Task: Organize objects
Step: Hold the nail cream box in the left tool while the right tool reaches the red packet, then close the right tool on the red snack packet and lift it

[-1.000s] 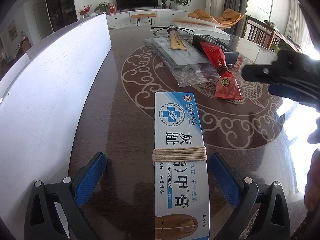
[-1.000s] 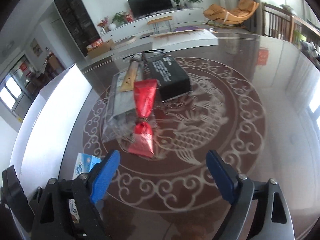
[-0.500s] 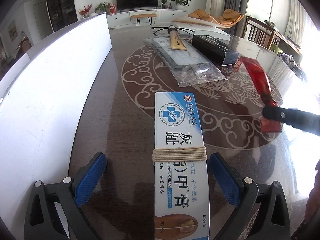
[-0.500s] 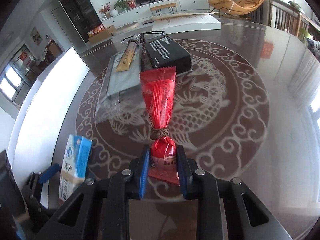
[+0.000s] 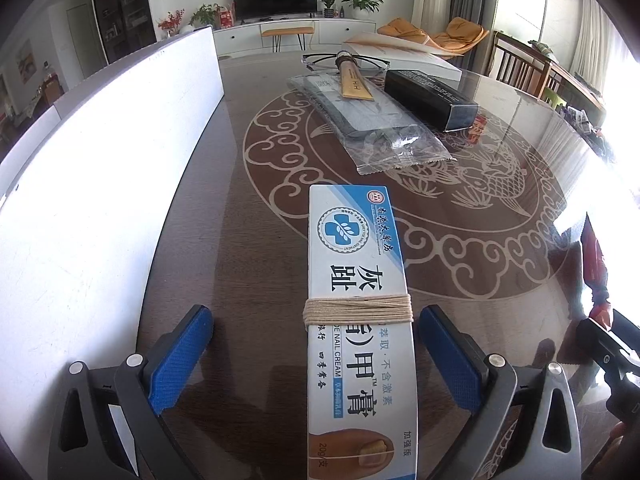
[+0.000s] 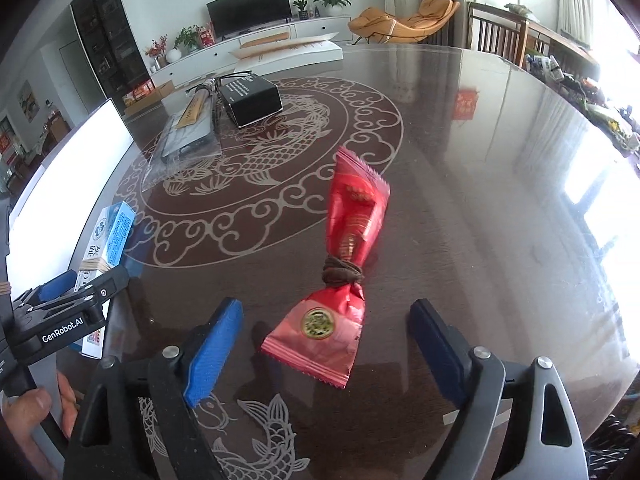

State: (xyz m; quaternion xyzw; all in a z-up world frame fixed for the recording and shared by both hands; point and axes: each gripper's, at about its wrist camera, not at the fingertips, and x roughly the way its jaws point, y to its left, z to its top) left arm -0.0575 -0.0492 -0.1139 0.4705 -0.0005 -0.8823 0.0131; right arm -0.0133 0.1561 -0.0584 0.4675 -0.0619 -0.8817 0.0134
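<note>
A white and blue nail cream box (image 5: 360, 340) bound with twine lies on the table between the jaws of my open left gripper (image 5: 316, 364), which do not touch it. It also shows in the right wrist view (image 6: 106, 244). A red packet (image 6: 342, 280) tied with a brown band lies on the table between the jaws of my open right gripper (image 6: 324, 344). The packet also shows at the right edge of the left wrist view (image 5: 596, 268).
A clear bag with a grey item (image 5: 372, 116), a tan tube (image 5: 354, 84), a black box (image 5: 432, 98) and glasses (image 5: 344, 60) lie at the far side of the table. A white board (image 5: 100, 160) stands along the left. The table edge (image 6: 624, 340) curves on the right.
My right gripper carried the red packet from beside the clear bag to the near right of the table, then opened and released it. The left gripper has not moved.
</note>
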